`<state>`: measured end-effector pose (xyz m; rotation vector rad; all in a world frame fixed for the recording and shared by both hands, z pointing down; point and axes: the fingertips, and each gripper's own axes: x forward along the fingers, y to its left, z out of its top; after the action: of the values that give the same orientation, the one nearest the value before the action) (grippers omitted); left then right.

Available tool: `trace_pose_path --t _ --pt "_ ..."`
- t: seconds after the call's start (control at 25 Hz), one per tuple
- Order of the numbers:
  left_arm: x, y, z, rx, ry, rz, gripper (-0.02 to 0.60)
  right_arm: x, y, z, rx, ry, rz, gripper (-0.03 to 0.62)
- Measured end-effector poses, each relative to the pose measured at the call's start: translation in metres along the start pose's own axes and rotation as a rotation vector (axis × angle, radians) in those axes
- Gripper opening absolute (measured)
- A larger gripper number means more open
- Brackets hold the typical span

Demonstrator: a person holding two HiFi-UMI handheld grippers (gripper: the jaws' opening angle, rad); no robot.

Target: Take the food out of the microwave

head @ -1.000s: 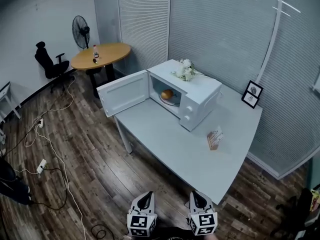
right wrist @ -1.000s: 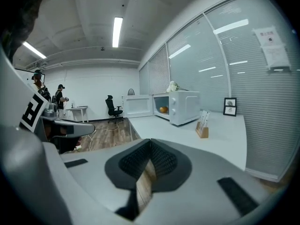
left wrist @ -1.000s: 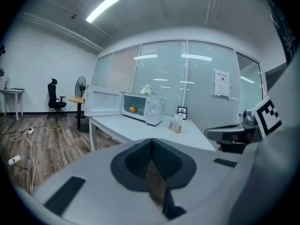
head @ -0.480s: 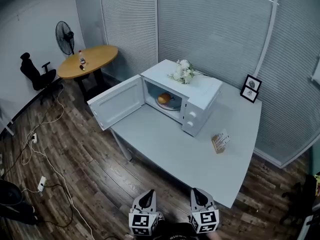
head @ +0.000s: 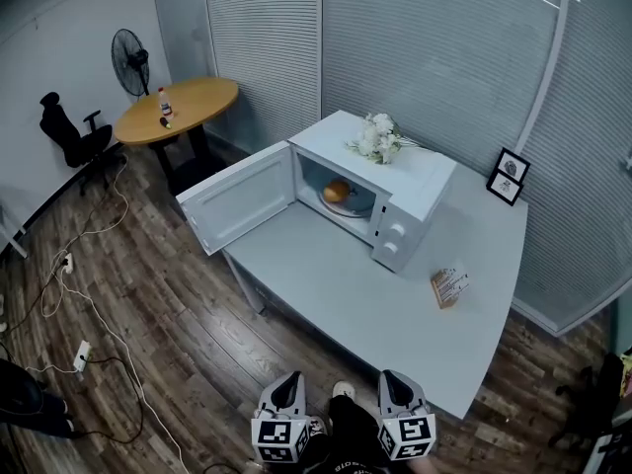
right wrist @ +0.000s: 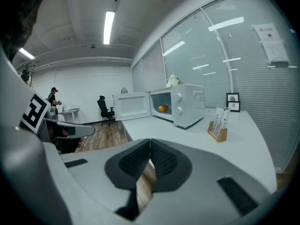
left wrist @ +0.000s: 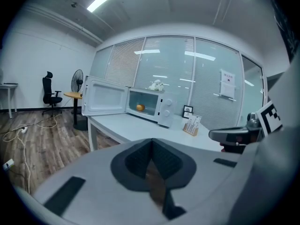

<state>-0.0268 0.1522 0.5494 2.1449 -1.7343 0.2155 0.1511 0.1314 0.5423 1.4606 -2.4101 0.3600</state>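
A white microwave [head: 395, 181] stands on the grey table [head: 355, 294] with its door [head: 237, 197] swung wide open to the left. Inside it an orange round food [head: 337, 192] rests on a plate [head: 348, 203]. The food [left wrist: 139, 108] also shows in the left gripper view, and the food [right wrist: 162, 108] in the right gripper view. My left gripper [head: 285, 399] and right gripper [head: 396, 395] hang side by side at the bottom of the head view, short of the table's near edge and far from the microwave. Both are shut with nothing between the jaws.
White flowers [head: 377, 138] lie on the microwave's top. A small card holder [head: 449, 287] stands on the table to the right, a picture frame [head: 509, 176] at the far corner. A round wooden table [head: 178, 112], a fan [head: 131, 57], an office chair [head: 67, 134] and floor cables [head: 79, 294] are at left.
The view has shifted: the table and microwave sit slightly lower and further right in the head view. Both grippers stay shut at the bottom edge, and a shoe now shows between them.
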Motion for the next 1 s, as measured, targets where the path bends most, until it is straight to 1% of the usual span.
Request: trace_pose_path --t 0.2,0.32,0.48,0.8,1.0 --pt "0.017 0.014 0.003 0.021 0.020 0.034 0.008 0.033 -0.006 0.011 0.003 -0.006 0.026 0.005" --pt "0.033 0.024 0.013 0.022 0.023 0.072 0.008 0.057 -0.018 0.024 0.013 -0.018 0.043 0.005" --pt "0.059 0.034 0.030 0.012 0.017 0.102 0.008 0.089 -0.033 0.043 0.011 -0.028 0.069 0.005" --pt "0.114 0.042 0.059 0.017 0.010 0.132 0.008 0.151 -0.055 0.074 -0.019 -0.019 0.136 0.005" --pt "0.140 0.042 0.066 0.027 0.027 0.139 0.008 0.174 -0.063 0.081 0.010 -0.019 0.166 0.005"
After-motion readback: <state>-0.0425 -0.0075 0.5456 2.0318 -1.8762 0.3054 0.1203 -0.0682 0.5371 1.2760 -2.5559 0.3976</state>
